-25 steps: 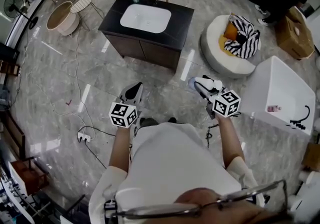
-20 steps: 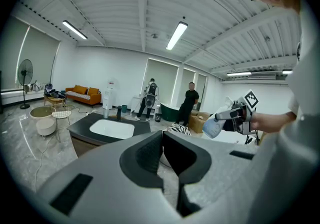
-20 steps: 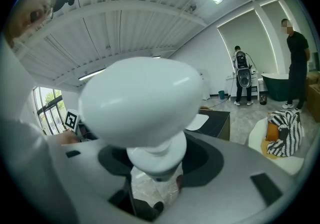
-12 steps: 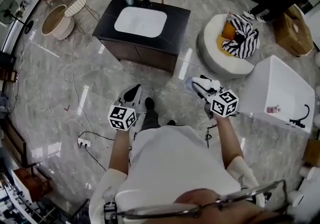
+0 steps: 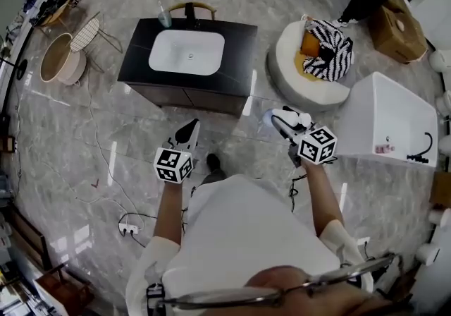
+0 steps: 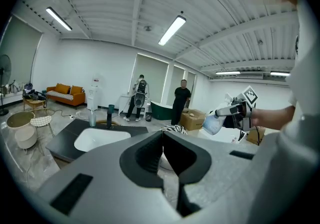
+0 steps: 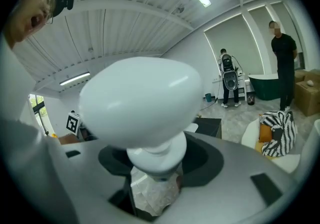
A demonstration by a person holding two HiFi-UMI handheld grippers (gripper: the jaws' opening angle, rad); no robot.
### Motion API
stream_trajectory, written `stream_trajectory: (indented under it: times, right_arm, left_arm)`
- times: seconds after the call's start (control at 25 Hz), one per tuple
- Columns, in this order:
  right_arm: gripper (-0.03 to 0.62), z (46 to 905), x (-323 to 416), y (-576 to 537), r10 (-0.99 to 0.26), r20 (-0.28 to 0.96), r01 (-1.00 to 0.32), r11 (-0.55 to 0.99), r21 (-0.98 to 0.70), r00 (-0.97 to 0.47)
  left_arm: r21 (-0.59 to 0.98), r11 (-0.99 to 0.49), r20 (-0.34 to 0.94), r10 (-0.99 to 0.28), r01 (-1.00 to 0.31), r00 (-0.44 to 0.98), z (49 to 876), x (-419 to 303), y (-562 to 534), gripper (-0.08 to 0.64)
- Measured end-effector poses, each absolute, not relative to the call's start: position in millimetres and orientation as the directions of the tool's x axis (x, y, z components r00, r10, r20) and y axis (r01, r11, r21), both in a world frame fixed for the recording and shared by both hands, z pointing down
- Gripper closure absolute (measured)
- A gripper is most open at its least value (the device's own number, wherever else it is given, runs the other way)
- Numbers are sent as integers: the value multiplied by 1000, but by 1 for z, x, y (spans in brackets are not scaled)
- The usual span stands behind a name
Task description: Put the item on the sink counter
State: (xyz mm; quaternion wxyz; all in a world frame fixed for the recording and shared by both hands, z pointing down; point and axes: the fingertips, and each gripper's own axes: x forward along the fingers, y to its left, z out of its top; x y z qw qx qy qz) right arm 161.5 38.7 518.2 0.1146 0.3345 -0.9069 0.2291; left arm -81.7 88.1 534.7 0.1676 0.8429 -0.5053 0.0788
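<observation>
Finding: against the head view of a second ago, the sink counter [image 5: 236, 61] sits lower and nearer in frame, and a shoe [image 5: 211, 162] shows ahead of the body, so the carrier is judged to be walking towards it. The right gripper [image 5: 284, 123] is clamped on the white bottle [image 5: 276, 120], jaws wide about its narrow neck, and that grip is unchanged over the interval. The bottle is carried in the air above the marble floor [image 5: 84, 138], well apart from the counter. The left gripper [image 5: 190, 128] has its jaws together on nothing. The counter's dark top carries a white basin [image 5: 187, 52], with a faucet [image 5: 191, 14] and a cup [image 5: 163, 18] at the back; its right side is bare. Assessment: transport under way, placement not begun, further approach needed
</observation>
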Motion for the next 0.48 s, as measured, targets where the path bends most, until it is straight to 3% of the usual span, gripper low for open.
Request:
stream_trajectory:
  times: [0.48]
  right_arm:
    - [350, 520, 107, -26, -631, 383, -738, 591, -325, -674]
  left_arm:
    - [201, -543, 304, -756, -815, 579, 539, -134, 0, 555]
